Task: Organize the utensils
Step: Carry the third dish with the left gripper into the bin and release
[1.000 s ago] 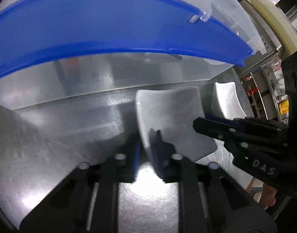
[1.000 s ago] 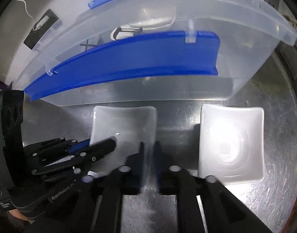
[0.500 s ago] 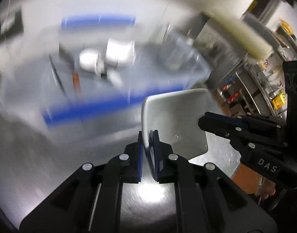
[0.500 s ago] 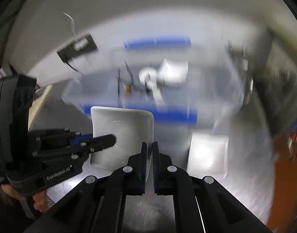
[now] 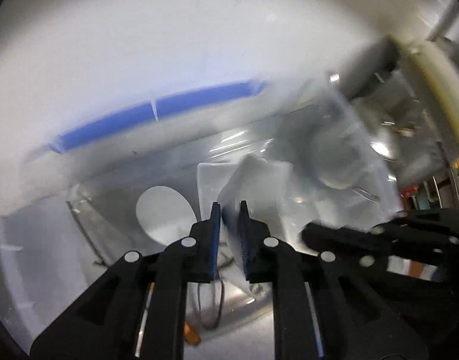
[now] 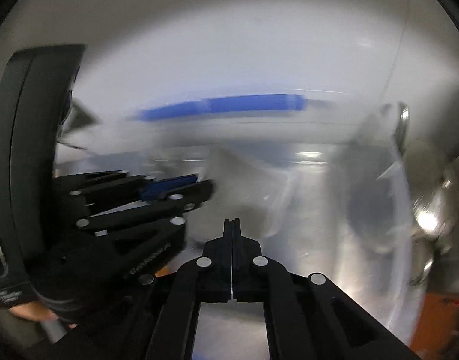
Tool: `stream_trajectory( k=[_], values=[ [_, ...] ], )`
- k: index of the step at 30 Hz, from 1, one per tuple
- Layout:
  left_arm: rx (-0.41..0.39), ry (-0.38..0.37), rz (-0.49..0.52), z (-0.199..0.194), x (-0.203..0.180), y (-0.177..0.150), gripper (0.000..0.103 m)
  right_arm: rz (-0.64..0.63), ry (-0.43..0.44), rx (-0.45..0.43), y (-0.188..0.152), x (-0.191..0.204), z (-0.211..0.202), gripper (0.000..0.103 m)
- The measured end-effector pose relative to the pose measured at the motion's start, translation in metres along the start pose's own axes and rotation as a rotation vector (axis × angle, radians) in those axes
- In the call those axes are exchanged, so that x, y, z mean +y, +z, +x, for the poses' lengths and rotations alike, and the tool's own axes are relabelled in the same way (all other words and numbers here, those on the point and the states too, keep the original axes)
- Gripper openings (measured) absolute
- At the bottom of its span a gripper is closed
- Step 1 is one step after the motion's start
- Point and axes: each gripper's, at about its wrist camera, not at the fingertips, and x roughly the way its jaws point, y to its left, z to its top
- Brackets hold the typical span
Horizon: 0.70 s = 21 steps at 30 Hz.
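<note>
The left gripper (image 5: 230, 225) pinches a square white dish (image 5: 253, 186) by its edge, jaws easing apart, above the clear bin (image 5: 289, 138). At four o'clock, the right gripper (image 6: 231, 225) is closed, empty. A round white plate (image 5: 165, 210) lies at nine o'clock.

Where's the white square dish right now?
Left wrist view: the white square dish is at centre, tilted between the left tongs, over the clear bin, right of a white oval dish.
</note>
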Motion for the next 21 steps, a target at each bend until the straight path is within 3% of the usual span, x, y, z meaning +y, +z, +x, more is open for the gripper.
stream_trajectory(
  k=[5,8,10,13,14,16,17,18,20,21],
  values=[
    [0.082,0.027,-0.094,0.046,0.028,0.009,0.011,0.054,-0.035,0.069,0.007,-0.033,0.033,0.002],
    [0.063,-0.009,-0.103,0.041,0.034,0.009,0.011,0.107,0.006,0.058,0.006,-0.049,0.025,0.002],
    [-0.003,-0.024,-0.095,0.016,0.031,0.005,0.011,0.099,0.083,0.005,0.006,-0.055,0.003,0.002],
    [-0.187,-0.060,-0.030,-0.059,0.007,-0.013,0.011,0.023,0.158,-0.120,-0.025,-0.050,-0.064,0.002],
    [-0.248,-0.080,-0.003,-0.087,-0.006,-0.026,0.011,-0.007,0.166,-0.162,-0.042,-0.050,-0.090,0.008],
    [-0.330,-0.111,0.045,-0.129,-0.031,-0.055,0.011,-0.031,0.155,-0.210,-0.071,-0.055,-0.122,0.028],
    [-0.354,-0.117,0.075,-0.143,-0.046,-0.070,0.014,-0.025,0.124,-0.236,-0.092,-0.062,-0.135,0.043],
    [-0.373,-0.119,0.094,-0.153,-0.058,-0.086,0.017,-0.019,0.088,-0.248,-0.111,-0.067,-0.142,0.047],
    [-0.391,-0.107,0.124,-0.161,-0.086,-0.126,0.038,0.001,0.033,-0.225,-0.142,-0.077,-0.141,0.046],
    [-0.391,-0.099,0.134,-0.159,-0.095,-0.141,0.042,0.024,0.019,-0.199,-0.160,-0.086,-0.136,0.047]
  ],
)
